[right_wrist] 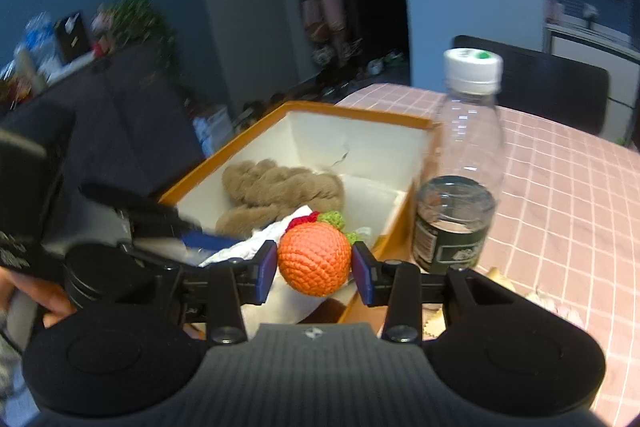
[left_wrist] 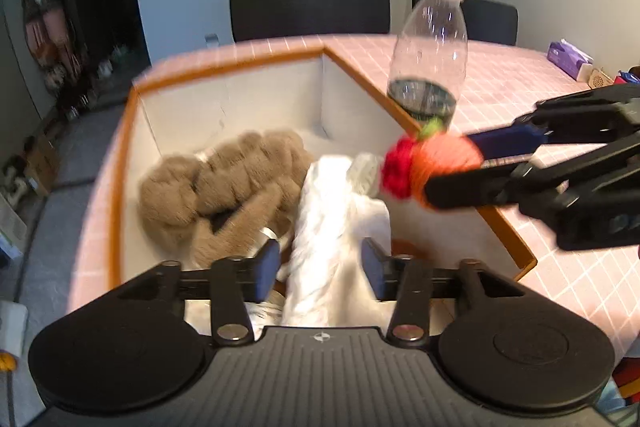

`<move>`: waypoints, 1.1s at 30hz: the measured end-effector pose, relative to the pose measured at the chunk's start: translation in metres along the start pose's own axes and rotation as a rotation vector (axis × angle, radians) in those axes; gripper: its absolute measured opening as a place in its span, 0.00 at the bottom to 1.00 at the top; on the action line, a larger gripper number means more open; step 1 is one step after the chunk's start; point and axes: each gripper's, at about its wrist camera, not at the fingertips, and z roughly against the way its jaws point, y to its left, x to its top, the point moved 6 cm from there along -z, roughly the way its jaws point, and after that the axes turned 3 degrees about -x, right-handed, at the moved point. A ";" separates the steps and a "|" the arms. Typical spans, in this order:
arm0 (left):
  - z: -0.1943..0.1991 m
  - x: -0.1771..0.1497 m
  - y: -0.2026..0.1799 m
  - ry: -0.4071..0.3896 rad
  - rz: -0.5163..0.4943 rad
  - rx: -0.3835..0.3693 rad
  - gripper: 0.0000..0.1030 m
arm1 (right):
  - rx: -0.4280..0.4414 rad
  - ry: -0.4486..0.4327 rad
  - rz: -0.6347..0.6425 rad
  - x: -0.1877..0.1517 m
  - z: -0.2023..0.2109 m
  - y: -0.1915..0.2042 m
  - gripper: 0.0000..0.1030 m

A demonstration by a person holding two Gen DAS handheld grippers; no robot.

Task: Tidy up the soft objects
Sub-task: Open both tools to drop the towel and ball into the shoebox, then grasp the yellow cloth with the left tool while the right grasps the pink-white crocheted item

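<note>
Gripping a crocheted orange ball (right_wrist: 313,259), the right gripper (right_wrist: 314,269) carries it over the storage box (right_wrist: 224,157) — while the left gripper (left_wrist: 320,267), jaws parted around white cloth (left_wrist: 332,227), lets go.

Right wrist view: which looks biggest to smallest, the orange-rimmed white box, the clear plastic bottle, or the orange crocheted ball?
1. Orange-rimmed white box
2. Clear plastic bottle
3. Orange crocheted ball, which sits nearest the camera, so it looks enlarged.

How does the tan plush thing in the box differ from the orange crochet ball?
The tan plush is long, furry and braided; the crochet ball is round, tightly stitched, orange with red and green trim. The plush lies loose in the box; the ball is clamped in the right gripper above it. Both are soft.
</note>
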 end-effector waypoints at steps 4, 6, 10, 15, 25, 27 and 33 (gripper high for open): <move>0.017 0.001 0.000 -0.062 -0.014 0.006 0.51 | -0.010 0.062 0.132 0.000 -0.013 0.012 0.39; 0.017 0.004 0.000 -0.066 -0.011 0.004 0.37 | -0.026 0.093 0.189 -0.001 -0.021 0.017 0.39; 0.007 0.000 0.001 -0.037 -0.014 0.023 0.21 | -0.086 0.113 0.275 0.000 -0.034 0.019 0.38; -0.003 0.002 0.004 -0.025 0.017 0.025 0.19 | -0.106 0.130 0.304 -0.002 -0.043 0.018 0.37; 0.020 0.008 -0.010 -0.111 -0.002 0.029 0.19 | -0.091 0.063 0.244 -0.001 -0.013 0.016 0.39; 0.027 0.010 -0.017 -0.147 -0.011 0.025 0.19 | -0.085 0.028 0.211 -0.003 0.002 0.014 0.40; 0.045 0.017 -0.049 -0.263 -0.042 -0.004 0.19 | -0.129 -0.077 0.076 -0.017 0.050 -0.011 0.47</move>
